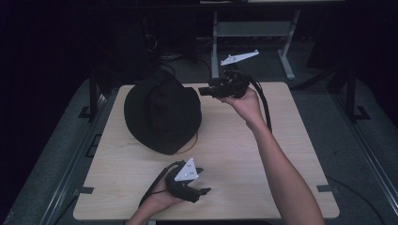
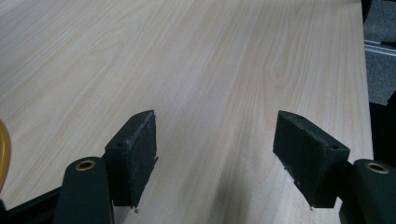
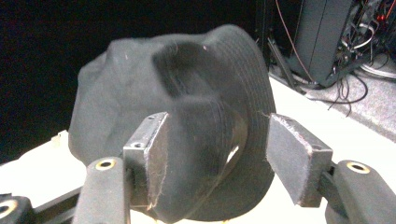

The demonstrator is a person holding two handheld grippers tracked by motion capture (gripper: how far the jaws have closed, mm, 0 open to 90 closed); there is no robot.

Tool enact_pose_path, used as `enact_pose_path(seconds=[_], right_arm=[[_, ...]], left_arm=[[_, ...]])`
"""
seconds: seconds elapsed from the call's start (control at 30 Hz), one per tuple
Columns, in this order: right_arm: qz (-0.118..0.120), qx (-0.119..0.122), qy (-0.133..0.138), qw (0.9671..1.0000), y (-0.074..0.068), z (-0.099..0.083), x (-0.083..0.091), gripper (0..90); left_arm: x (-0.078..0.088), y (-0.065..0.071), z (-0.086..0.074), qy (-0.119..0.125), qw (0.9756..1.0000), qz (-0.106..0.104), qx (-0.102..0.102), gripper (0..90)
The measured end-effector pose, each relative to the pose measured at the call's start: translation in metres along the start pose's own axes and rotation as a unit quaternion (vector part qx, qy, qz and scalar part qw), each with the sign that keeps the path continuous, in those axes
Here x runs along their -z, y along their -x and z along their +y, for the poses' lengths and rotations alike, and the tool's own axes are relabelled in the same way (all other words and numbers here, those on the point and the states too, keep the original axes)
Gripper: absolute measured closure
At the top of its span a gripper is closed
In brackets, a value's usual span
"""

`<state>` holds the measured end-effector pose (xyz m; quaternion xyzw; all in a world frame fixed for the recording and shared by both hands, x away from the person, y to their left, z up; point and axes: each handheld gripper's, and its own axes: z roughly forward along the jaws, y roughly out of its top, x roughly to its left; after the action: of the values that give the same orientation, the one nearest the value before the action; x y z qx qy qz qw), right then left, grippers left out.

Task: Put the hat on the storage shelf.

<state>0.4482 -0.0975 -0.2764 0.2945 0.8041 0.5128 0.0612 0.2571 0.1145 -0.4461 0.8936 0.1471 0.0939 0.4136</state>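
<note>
Black hat [image 1: 162,112] sits on the far-left part of the wooden table [image 1: 225,140], crown up, dented and rumpled. A thin yellow-orange ring [image 1: 190,145] peeks out from under its near edge.

Right gripper [image 1: 202,90] is up at the far side of the table, held level, jaws pointing left toward the hat and stopping just short of its right edge in the high view. Grey three-cornered plate [image 1: 239,57] sticks up above it, cable [image 1: 264,101] trails back along the forearm. In the right gripper view the jaws stand fairly wide, with the hat's brim [image 3: 215,135] bulging into the gap between them. Left pad looks right against the fabric, right pad has clear air beside it. No pinch; not gripping.

Left gripper [image 1: 202,182] is at the near edge of the table, below the hat and well apart from it, hand wrapped around the body, jaws pointing right. Left gripper view: jaws wide apart, bare wood grain between them, nothing held. A sliver of the yellow ring shows at the left edge of that view [image 2: 3,151].

Beyond the table: dark floor, metal frame legs [image 1: 286,56], tangle of cables and equipment [image 3: 355,42] behind.
</note>
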Motion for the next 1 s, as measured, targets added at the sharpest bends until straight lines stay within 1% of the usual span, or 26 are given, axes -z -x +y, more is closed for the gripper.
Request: enact_pose_path(seconds=[0.07, 0.13, 0.17, 0.2, 0.27, 0.33, 0.37, 0.4, 0.57, 0.67, 0.77, 0.93, 1.0], right_arm=[[-0.001, 0.001, 0.000, 1.0000, 0.001, -0.005, 0.000, 37.1], [0.000, -0.004, 0.001, 1.0000, 0.002, -0.009, 0.001, 36.3], [-0.001, -0.004, 0.001, 1.0000, 0.003, -0.012, 0.002, 36.0], [-0.001, -0.006, -0.002, 1.0000, 0.004, -0.013, 0.002, 35.2], [-0.002, -0.005, -0.001, 1.0000, 0.004, -0.017, 0.003, 35.2], [-0.004, -0.005, -0.003, 1.0000, 0.005, -0.019, 0.005, 34.7], [-0.004, -0.005, -0.003, 1.0000, 0.006, -0.020, 0.006, 34.7], [-0.005, -0.007, -0.002, 1.0000, 0.006, -0.022, 0.007, 34.5], [-0.008, -0.007, -0.007, 0.9999, 0.008, -0.027, 0.012, 33.6], [-0.011, -0.008, -0.006, 0.9999, 0.009, -0.030, 0.015, 33.4], [-0.012, -0.009, -0.008, 0.9999, 0.011, -0.034, 0.017, 32.9], [-0.010, -0.012, -0.012, 0.9998, 0.011, -0.039, 0.020, 32.8], [-0.010, -0.010, -0.012, 0.9998, 0.011, -0.042, 0.021, 32.8]], left_arm=[[0.001, 0.000, 0.000, -0.002, 1.0000, 0.003, -0.001, 29.7], [0.001, 0.001, -0.001, 0.000, 1.0000, 0.004, 0.003, 29.5], [0.002, 0.000, -0.001, 0.001, 1.0000, 0.006, -0.001, 29.5], [0.002, 0.000, -0.001, 0.004, 1.0000, 0.006, 0.002, 29.5], [0.001, 0.000, -0.001, 0.005, 1.0000, 0.006, 0.003, 29.3], [0.001, 0.000, -0.001, 0.004, 1.0000, 0.006, 0.003, 29.1], [0.001, 0.000, -0.001, 0.001, 1.0000, 0.006, -0.001, 29.1], [0.000, 0.000, -0.001, 0.004, 1.0000, 0.006, 0.003, 29.1], [0.001, 0.000, -0.001, 0.004, 1.0000, 0.006, 0.004, 28.9], [0.001, -0.002, -0.002, 0.001, 1.0000, 0.007, 0.000, 28.7], [0.000, -0.001, -0.002, 0.003, 1.0000, 0.006, 0.003, 28.4], [0.001, -0.001, -0.002, 0.003, 1.0000, 0.007, 0.003, 28.3], [0.002, -0.002, -0.002, -0.001, 1.0000, 0.007, 0.000, 28.2]])
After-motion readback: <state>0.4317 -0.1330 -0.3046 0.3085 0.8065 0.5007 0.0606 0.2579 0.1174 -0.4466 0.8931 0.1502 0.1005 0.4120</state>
